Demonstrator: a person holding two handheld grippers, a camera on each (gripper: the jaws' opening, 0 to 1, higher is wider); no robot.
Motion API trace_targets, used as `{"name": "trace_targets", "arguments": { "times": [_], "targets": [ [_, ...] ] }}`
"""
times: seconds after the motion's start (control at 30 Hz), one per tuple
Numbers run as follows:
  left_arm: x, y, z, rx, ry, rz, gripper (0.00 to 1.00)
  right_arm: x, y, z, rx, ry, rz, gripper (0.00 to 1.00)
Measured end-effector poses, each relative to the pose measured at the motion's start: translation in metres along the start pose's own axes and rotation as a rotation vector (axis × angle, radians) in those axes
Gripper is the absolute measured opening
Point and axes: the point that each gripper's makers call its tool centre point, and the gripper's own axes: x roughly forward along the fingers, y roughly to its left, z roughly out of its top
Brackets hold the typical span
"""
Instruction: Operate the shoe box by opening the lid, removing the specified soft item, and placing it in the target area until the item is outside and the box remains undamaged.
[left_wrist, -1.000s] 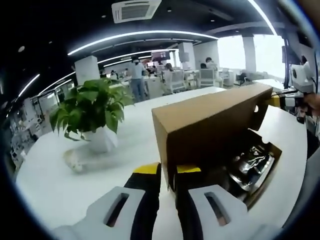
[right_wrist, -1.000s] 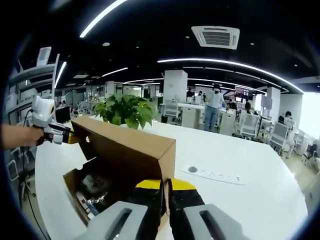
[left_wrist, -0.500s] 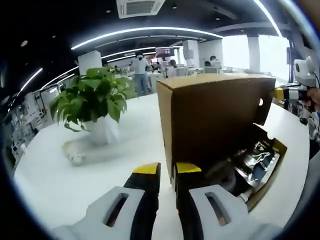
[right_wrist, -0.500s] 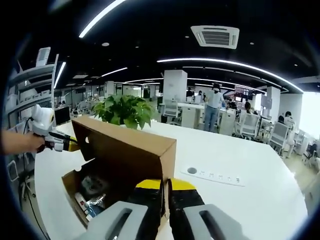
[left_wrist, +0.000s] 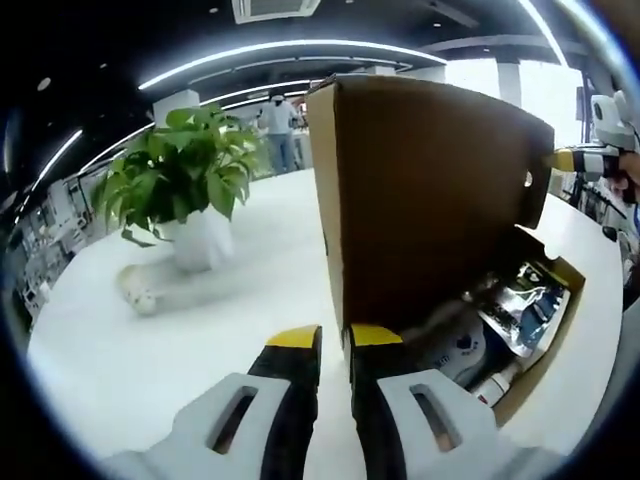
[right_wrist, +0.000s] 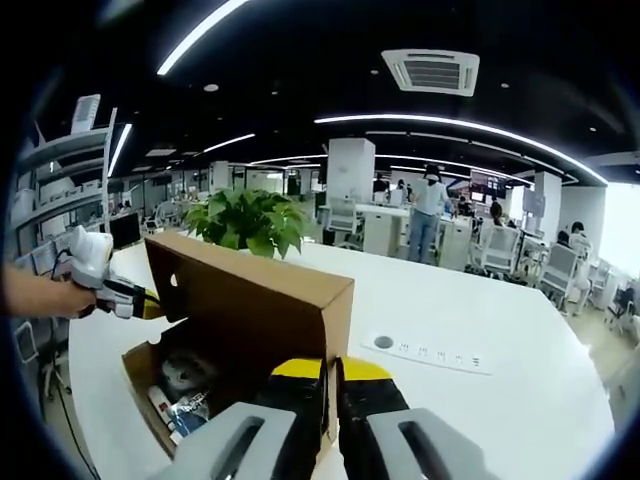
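Note:
A brown cardboard shoe box (left_wrist: 545, 340) lies open on the white table, its lid (left_wrist: 430, 190) raised almost upright. My left gripper (left_wrist: 335, 340) is shut on the lid's near corner edge. My right gripper (right_wrist: 333, 370) is shut on the opposite corner of the lid (right_wrist: 250, 300). Each gripper also appears in the other's view, the right gripper (left_wrist: 578, 160) by the lid's far corner and the left gripper (right_wrist: 125, 296) held by a hand. Inside the box lie a pale soft item (left_wrist: 452, 345) and shiny packets (left_wrist: 522, 305); the same soft item (right_wrist: 183, 374) shows under the lid.
A potted green plant (left_wrist: 185, 195) in a white pot stands on the table (left_wrist: 150, 370) left of the box, with a small pale object (left_wrist: 137, 296) beside it. A flat socket panel (right_wrist: 425, 351) is set into the table (right_wrist: 520, 380). Desks, chairs and people fill the background.
The lid has swung up from a low slant to almost upright, uncovering more of the box's contents. Both grippers have kept their hold on its corners.

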Motion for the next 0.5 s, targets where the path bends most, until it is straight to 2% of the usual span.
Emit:
{"name": "trace_targets", "arguments": {
  "times": [0.5],
  "targets": [
    [0.018, -0.002, -0.007, 0.006, 0.021, 0.003, 0.06, 0.003, -0.002, 0.001, 0.003, 0.004, 0.013, 0.00]
  ]
}}
